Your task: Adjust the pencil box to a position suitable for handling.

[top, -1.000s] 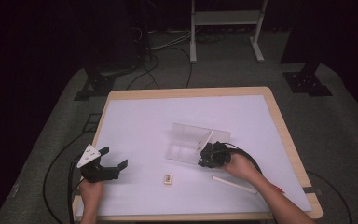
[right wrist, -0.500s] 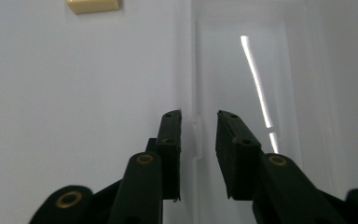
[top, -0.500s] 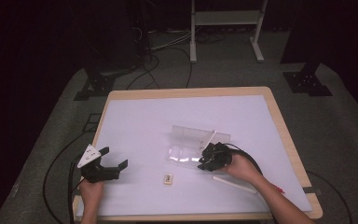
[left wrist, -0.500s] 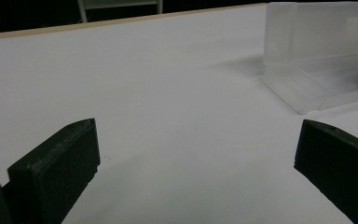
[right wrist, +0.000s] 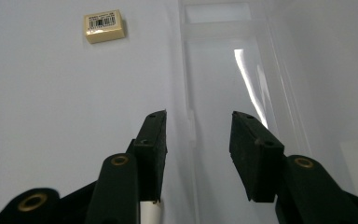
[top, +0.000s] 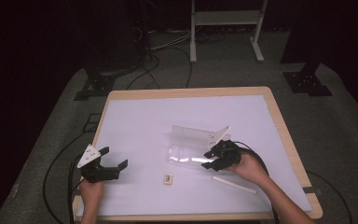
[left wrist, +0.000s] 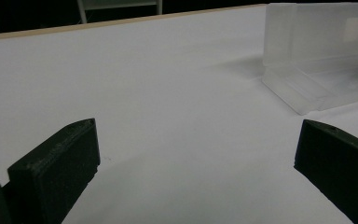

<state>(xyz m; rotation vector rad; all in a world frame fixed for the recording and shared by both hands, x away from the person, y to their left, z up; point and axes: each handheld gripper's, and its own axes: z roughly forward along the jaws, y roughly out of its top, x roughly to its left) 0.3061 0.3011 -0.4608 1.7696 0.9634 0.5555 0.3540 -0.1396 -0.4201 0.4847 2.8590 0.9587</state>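
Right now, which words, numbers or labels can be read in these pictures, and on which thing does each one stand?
No text can be read.
Small eraser: a white label with a barcode and tiny print, too small to read.
Clear plastic box: a pale sticker on its raised lid, blurred.

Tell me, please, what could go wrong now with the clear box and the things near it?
1. The clear box lies open with its lid upright; the right tongs, whose jaws have just been opening with nothing between them, sit at its edge and might push it or tip the lid.
2. The white stick lies beside the right hand and could be rolled away.
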